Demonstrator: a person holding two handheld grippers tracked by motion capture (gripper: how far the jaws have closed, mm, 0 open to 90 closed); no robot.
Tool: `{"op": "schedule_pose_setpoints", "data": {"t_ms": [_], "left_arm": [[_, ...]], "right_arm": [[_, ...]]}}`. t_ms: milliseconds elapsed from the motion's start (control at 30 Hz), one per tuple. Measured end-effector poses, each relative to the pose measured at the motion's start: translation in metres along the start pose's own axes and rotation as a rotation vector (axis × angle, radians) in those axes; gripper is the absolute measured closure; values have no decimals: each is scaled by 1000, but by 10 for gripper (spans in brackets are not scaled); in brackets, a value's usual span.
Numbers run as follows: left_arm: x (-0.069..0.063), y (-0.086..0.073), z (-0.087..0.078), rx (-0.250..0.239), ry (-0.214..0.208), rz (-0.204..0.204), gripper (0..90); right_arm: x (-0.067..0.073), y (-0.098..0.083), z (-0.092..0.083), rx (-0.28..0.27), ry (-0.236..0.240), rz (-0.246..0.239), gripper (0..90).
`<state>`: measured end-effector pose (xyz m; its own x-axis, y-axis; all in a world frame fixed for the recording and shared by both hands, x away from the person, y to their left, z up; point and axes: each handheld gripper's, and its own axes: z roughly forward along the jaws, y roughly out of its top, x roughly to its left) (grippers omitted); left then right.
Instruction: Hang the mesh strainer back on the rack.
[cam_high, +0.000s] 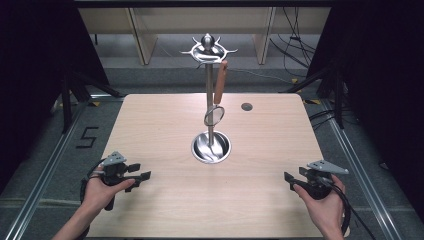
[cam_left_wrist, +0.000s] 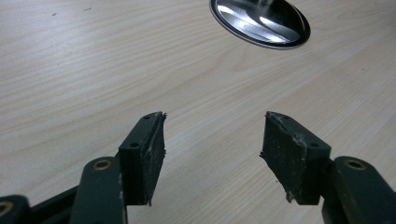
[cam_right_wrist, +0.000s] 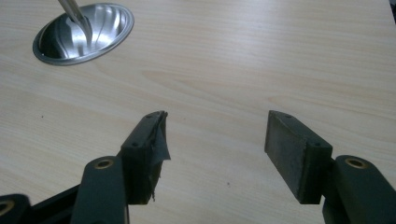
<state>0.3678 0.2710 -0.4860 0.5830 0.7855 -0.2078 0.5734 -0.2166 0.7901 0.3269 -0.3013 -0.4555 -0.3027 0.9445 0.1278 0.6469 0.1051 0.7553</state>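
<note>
Pale wood surface (cam_high: 165, 200), dark curtains either side, grey floor around. Steel utensil stand (cam_high: 210, 90) upright at surface centre, round dished base (cam_high: 211, 147), hook crown on top. Wooden-handled strainer (cam_high: 218, 95) hangs from hook on stand's right side, wire loop low beside pole, clear of base. Left tongs (cam_high: 145, 176) at near-left corner, released, nothing between pads. Right tongs (cam_high: 287, 177) at near-right corner, released too, holding nothing. Both well apart from stand; bare wood between. Small dark round hole (cam_high: 246, 106) at far right of surface.
</note>
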Motion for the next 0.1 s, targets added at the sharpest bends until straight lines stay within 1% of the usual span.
{"op": "schedule_pose_setpoints", "data": {"t_ms": [33, 67, 100], "left_arm": [[0, 0, 0, 1, -1, 4, 381], [-1, 1, 0, 0, -1, -6, 381], [-1, 1, 0, -2, -4, -2, 380]], "right_arm": [[-1, 0, 1, 0, 1, -15, 393], [-1, -1, 2, -8, 7, -5, 393], [0, -1, 2, 0, 7, 0, 394]]}}
